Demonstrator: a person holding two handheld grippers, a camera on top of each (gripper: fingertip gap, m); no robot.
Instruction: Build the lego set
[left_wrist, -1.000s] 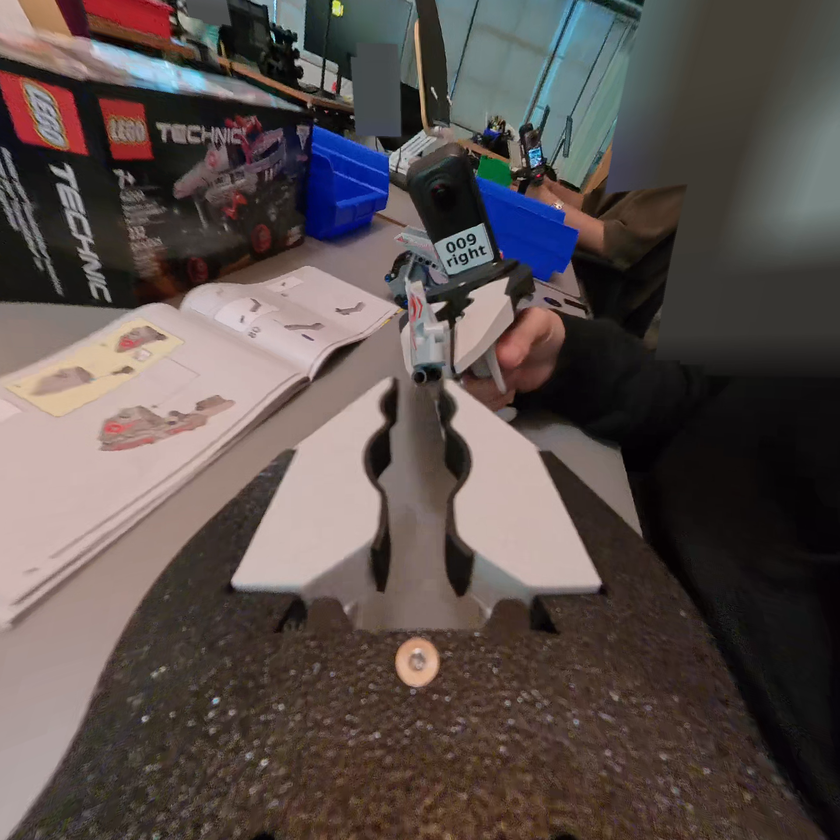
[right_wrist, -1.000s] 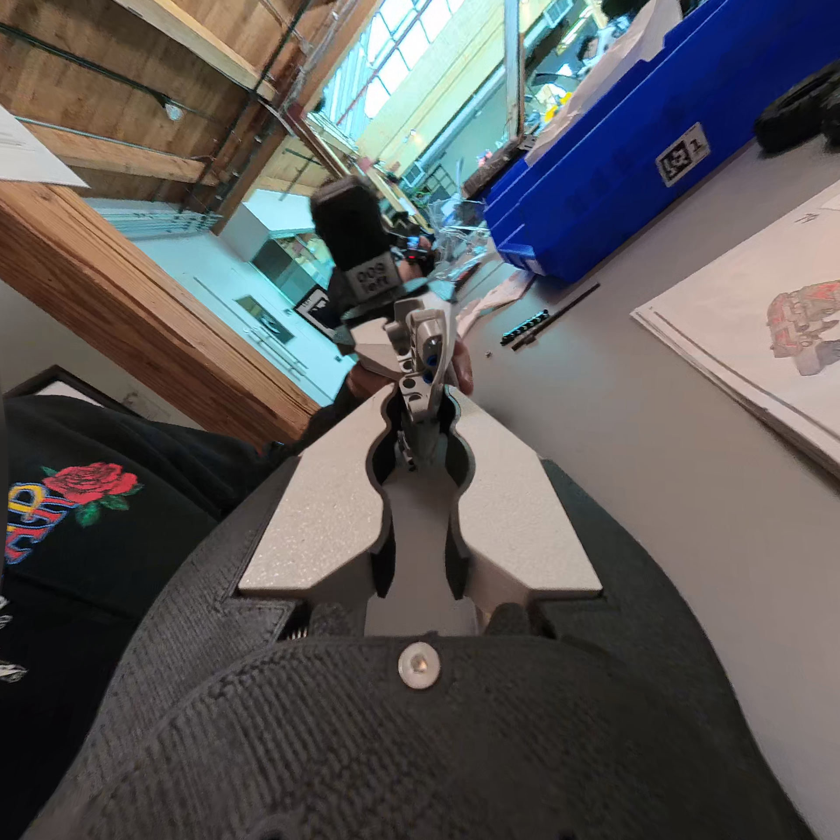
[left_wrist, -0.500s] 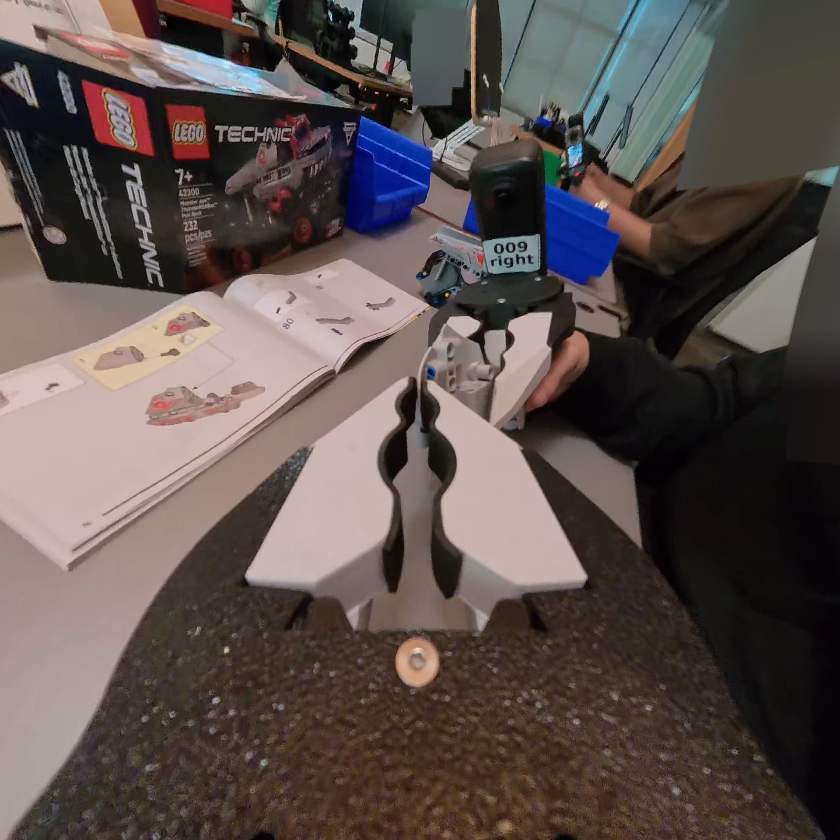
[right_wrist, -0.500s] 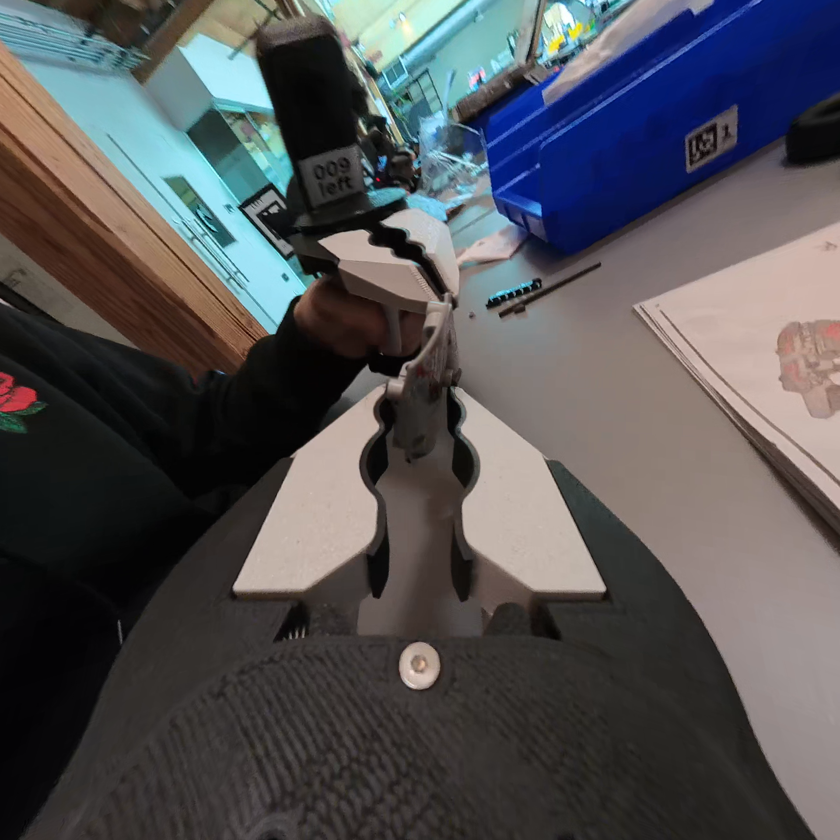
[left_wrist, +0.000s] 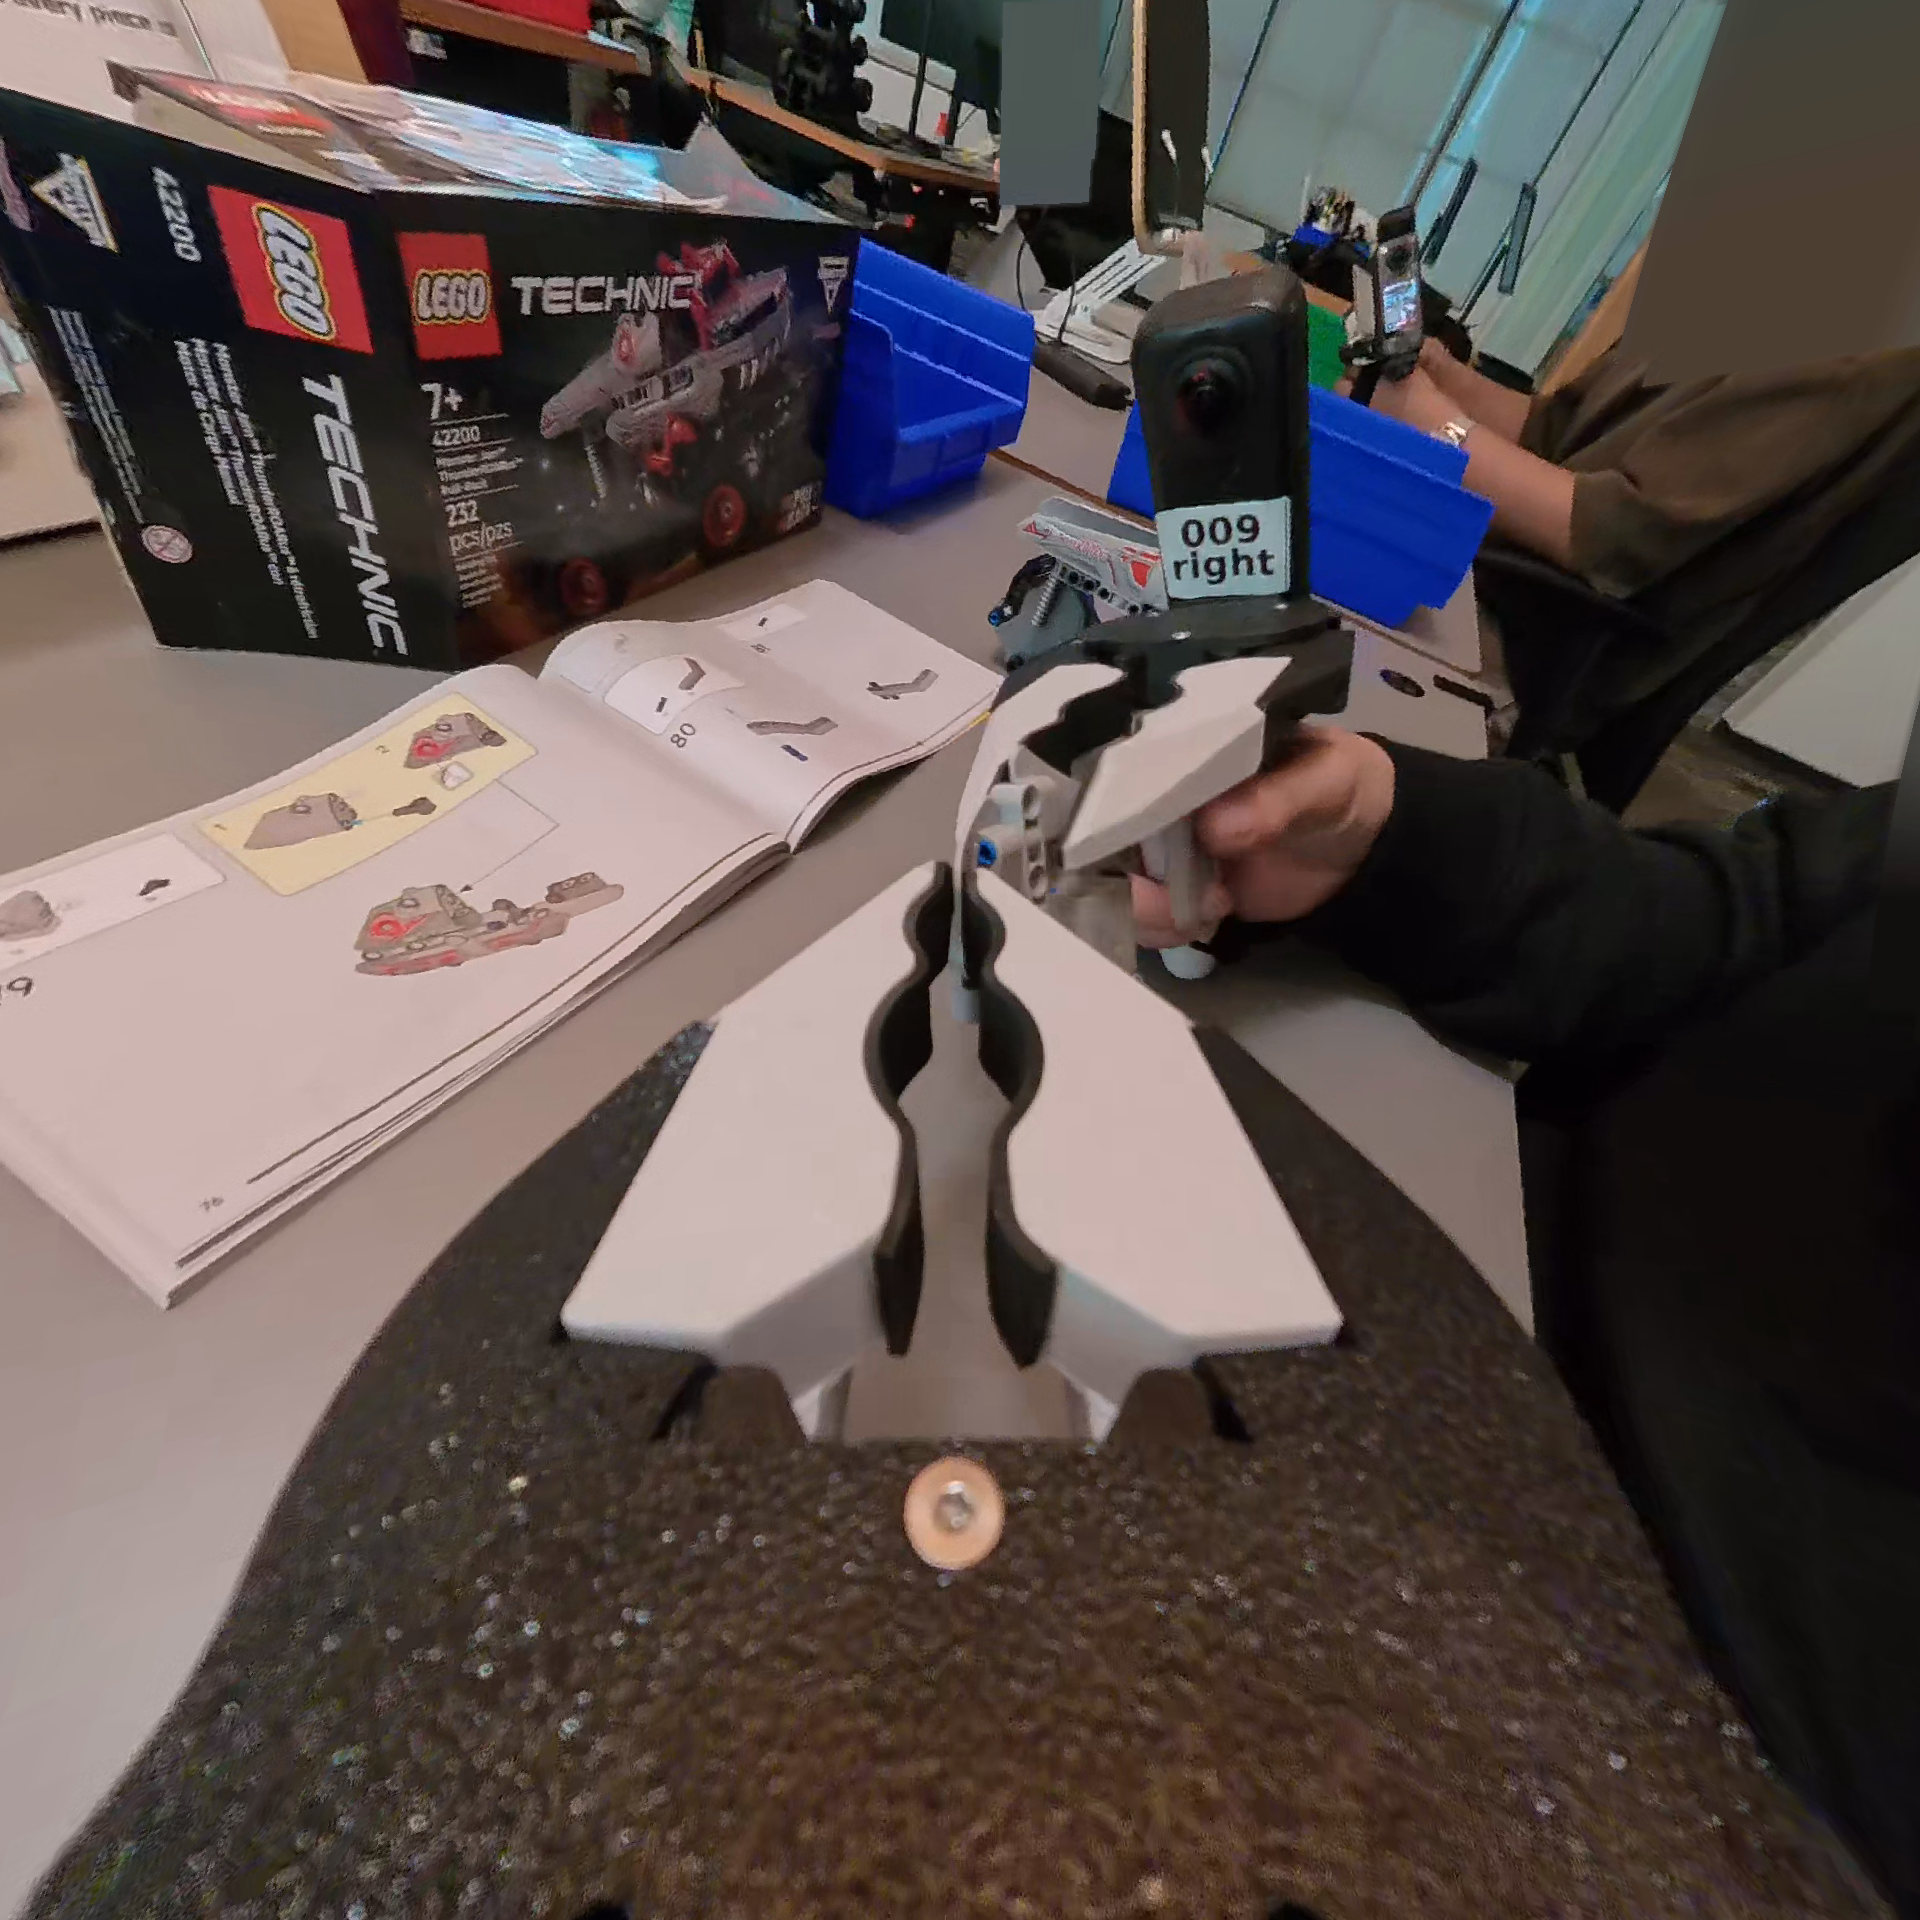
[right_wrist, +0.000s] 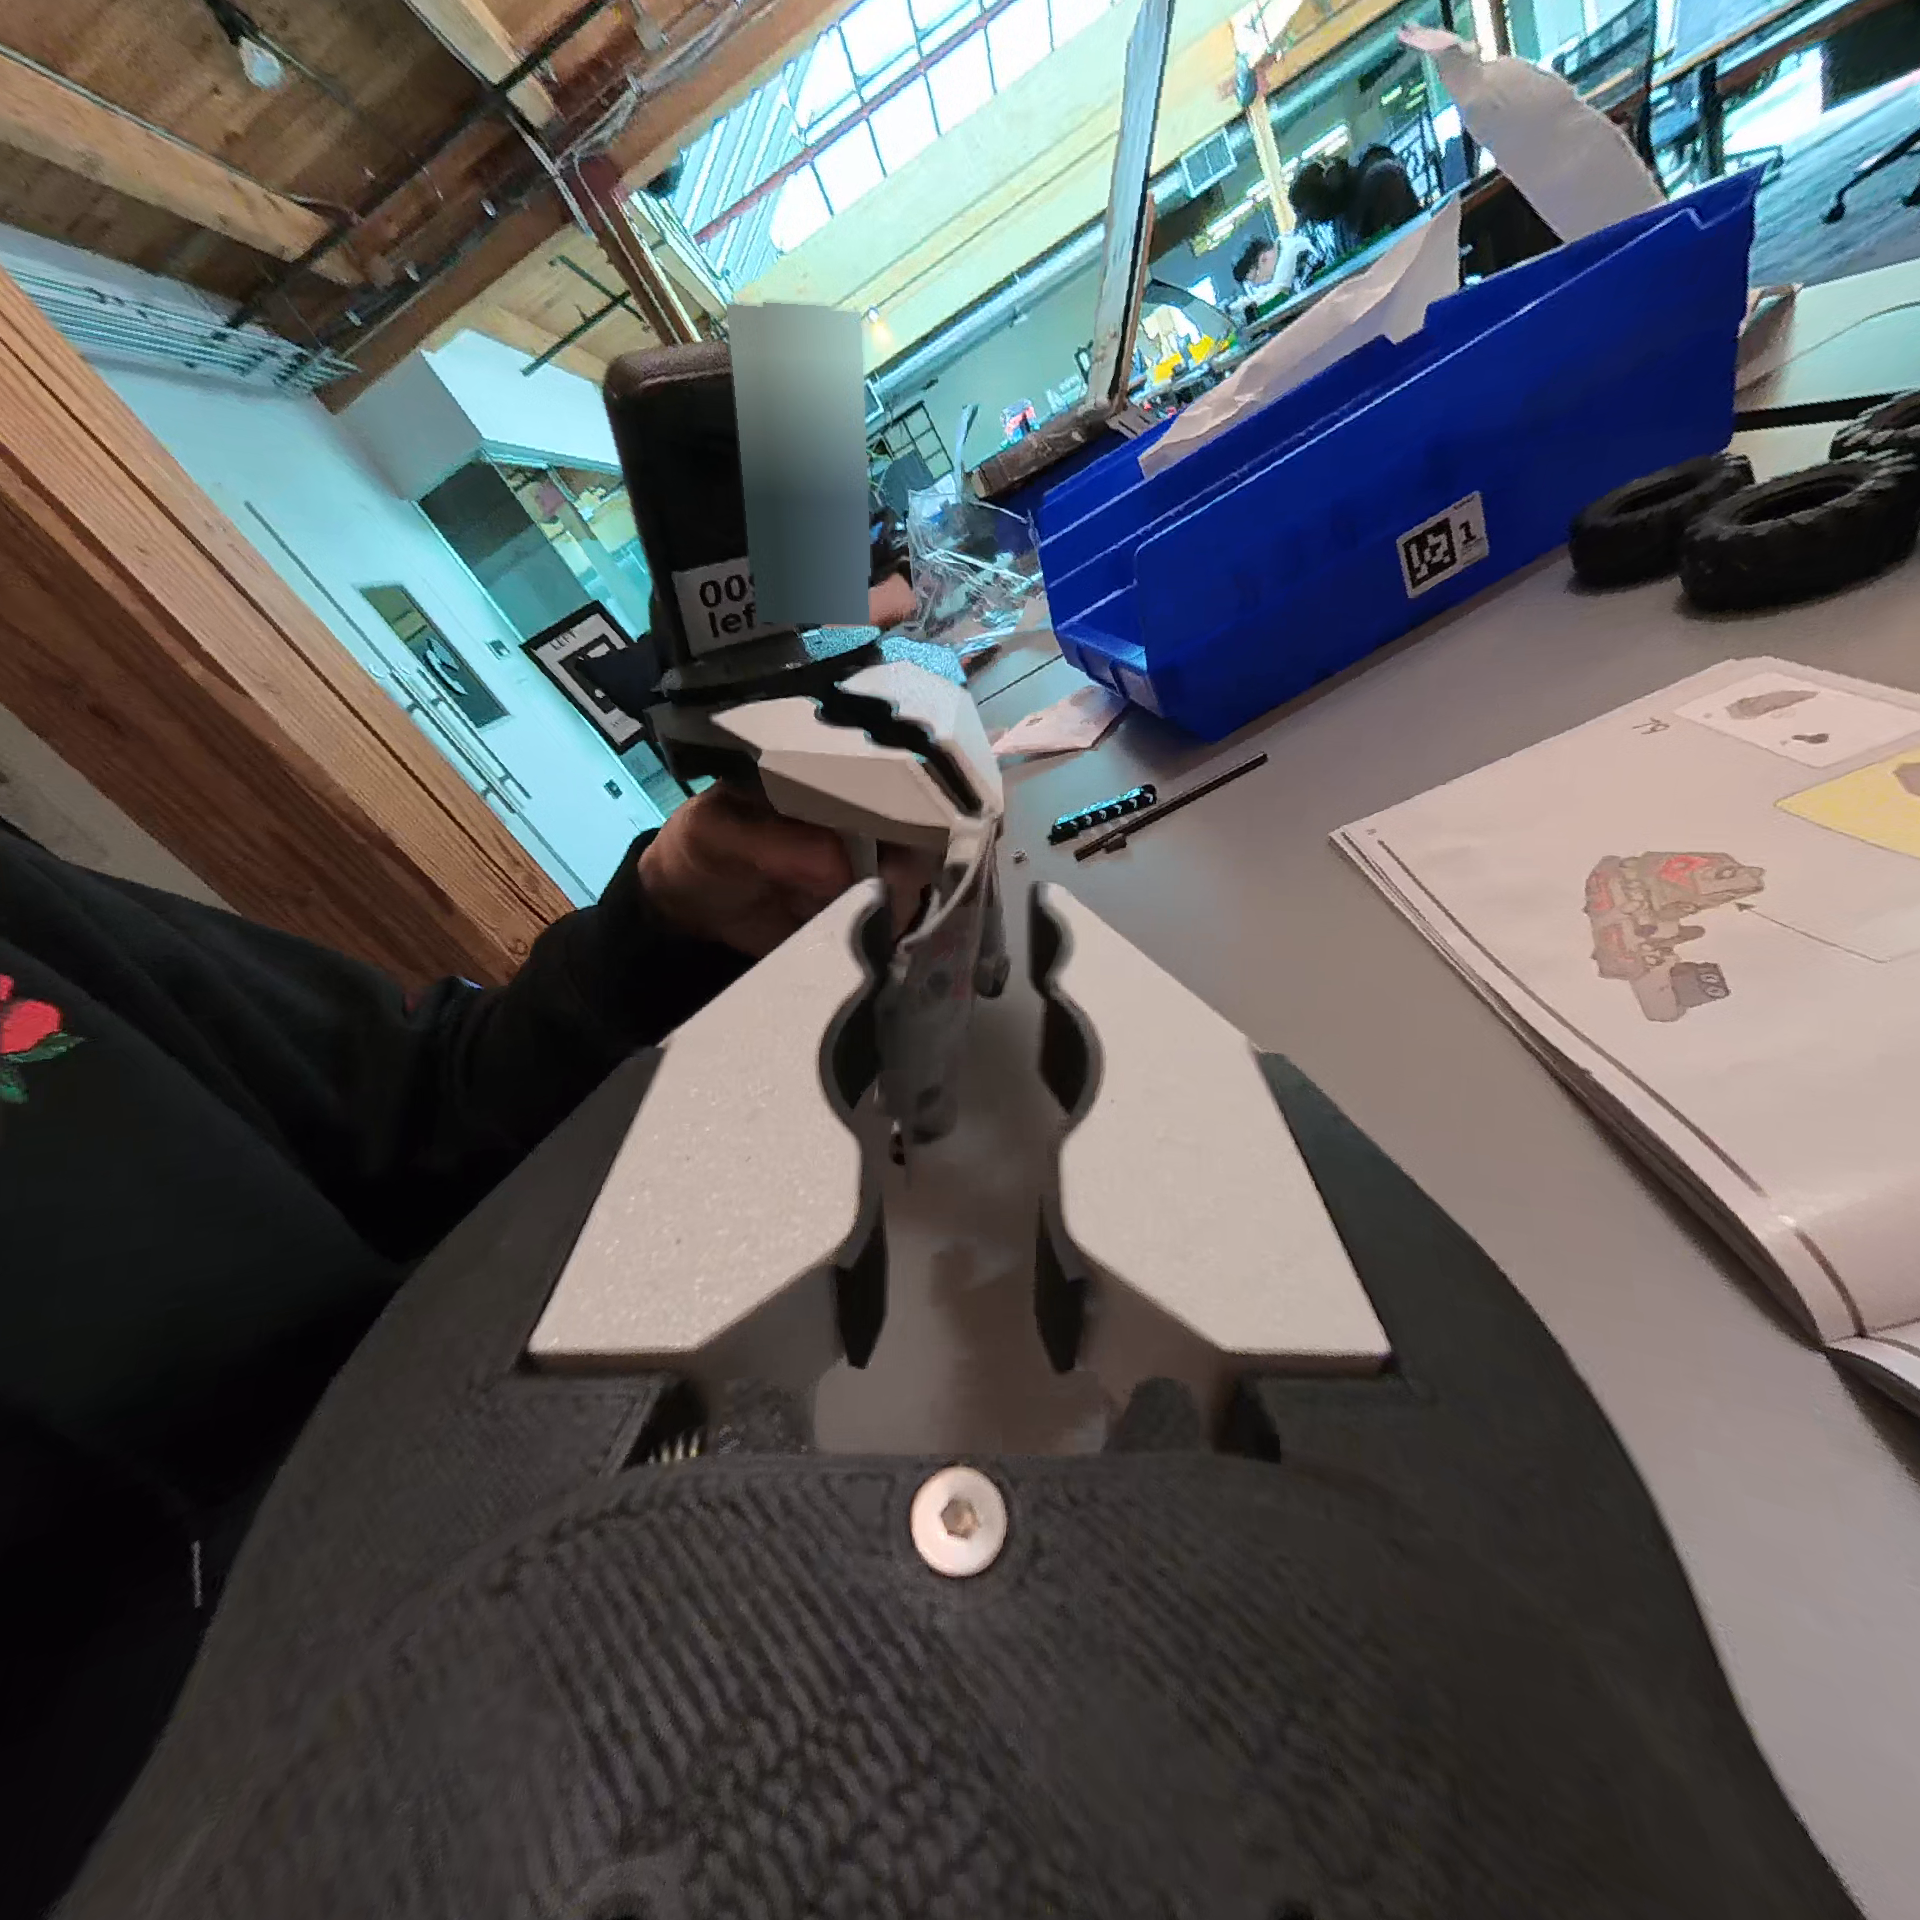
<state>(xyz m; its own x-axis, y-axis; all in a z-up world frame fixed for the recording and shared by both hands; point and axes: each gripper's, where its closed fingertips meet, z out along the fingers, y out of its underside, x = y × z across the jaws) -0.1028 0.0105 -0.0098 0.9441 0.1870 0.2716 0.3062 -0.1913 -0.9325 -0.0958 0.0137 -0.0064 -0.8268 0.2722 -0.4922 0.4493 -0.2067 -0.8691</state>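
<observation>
Its jaws having spread since half a second before, the right gripper (right_wrist: 951, 909) stood parted around the grey lego piece (right_wrist: 940, 997), which the left gripper (left_wrist: 961, 894) pinched at its thin edge above the grey table (left_wrist: 125, 1475), right of the open instruction booklet (left_wrist: 312, 935).

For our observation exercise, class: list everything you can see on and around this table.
Lego box: one, black, far left of table.
instruction booklet: one, white, open beside the box.
storage bins: two, blue, far side.
tyres: at least three, black, beside a bin.
axle: one, black, near a bin.
part-built model: one, grey and red, behind the right tongs.
grey assembly: one, between both tongs.
left tongs: grey, clamped on assembly.
right tongs: grey, around assembly; grip unclear.
hands: two, on the handles.
</observation>
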